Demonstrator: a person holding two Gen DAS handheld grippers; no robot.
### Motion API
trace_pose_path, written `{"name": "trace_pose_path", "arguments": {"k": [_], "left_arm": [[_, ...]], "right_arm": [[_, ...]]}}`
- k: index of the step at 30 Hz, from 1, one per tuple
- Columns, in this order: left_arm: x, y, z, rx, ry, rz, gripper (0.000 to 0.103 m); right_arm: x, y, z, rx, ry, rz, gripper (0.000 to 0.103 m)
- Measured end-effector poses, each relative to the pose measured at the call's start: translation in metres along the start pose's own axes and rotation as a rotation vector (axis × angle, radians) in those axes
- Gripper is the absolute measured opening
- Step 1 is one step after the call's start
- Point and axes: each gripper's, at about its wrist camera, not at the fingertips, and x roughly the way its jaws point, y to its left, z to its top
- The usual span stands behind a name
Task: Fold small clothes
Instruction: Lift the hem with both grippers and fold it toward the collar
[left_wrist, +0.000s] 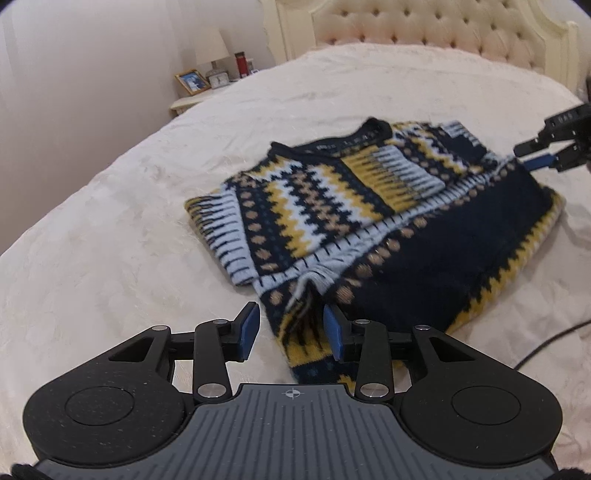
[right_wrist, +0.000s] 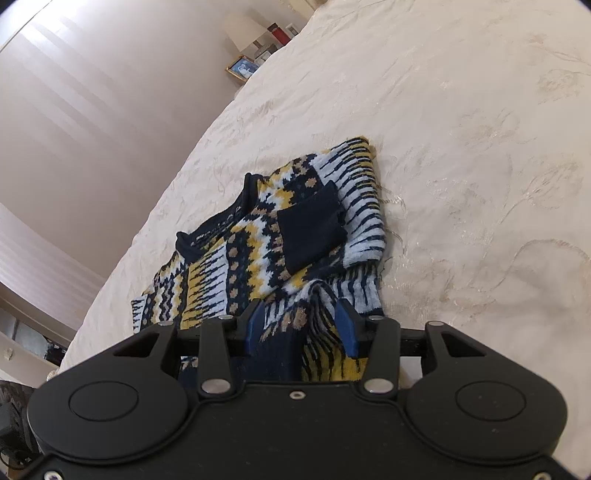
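Sweater (left_wrist: 369, 229) lies on the bed (left_wrist: 110, 229), roughly mid-mattress, collar toward the headboard (left_wrist: 424, 33), hem toward the foot edge. Sleeves already look folded in across the chest; one dark cuff sits on top near the collar.

Left gripper (left_wrist: 291, 332): jaws spread, hem corner of the knit lies between the blue pads, but the pads don't press on it. No grip.

Right gripper (right_wrist: 303, 325): jaws spread, a bunched ridge of fabric sits between them; gaps show beside both pads, so I read it as not pinched. In the left wrist view it sits at the sweater's right side, toward the right edge of the bed.

Handling, my estimate:
- Thick fuzzy knit: soft, floppy, no stiffness. It'll sag and drape from any hold point.
- Light for the jaws, but bulky; several layers stacked at the folds.
- Grippy surface, low slip risk. Snagging yarn on pad edges is more likely.
- The bedspread is soft too, so pressing down to scoop under may pick up the cover with it.

Where to hold: both hem corners, pinching all layers together, then lift and carry toward the collar. Single-layer pinch will peel the fold apart.
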Motion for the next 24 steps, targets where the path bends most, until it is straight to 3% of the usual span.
{"name": "trace_pose_path", "arguments": {"k": [12, 19, 21, 22, 24], "left_arm": [[0.018, -0.015, 0.002, 0.055, -0.038, 0.035, 0.038], [0.033, -0.006, 0.004, -0.057, -0.072, -0.031, 0.039], [0.034, -0.005, 0.003, -0.084, -0.088, -0.054, 0.039], [0.034, -0.005, 0.003, -0.102, -0.093, -0.06, 0.038], [0.034, -0.006, 0.002, -0.129, -0.106, -0.075, 0.025]], "right_arm": [[0.013, 0.014, -0.012, -0.092, 0.086, -0.004, 0.053], [0.023, 0.017, -0.017, -0.129, 0.129, -0.012, 0.053], [0.025, 0.018, -0.018, -0.141, 0.131, -0.013, 0.049], [0.026, 0.019, -0.018, -0.147, 0.134, -0.009, 0.042], [0.028, 0.022, -0.018, -0.168, 0.138, -0.013, 0.023]]}}
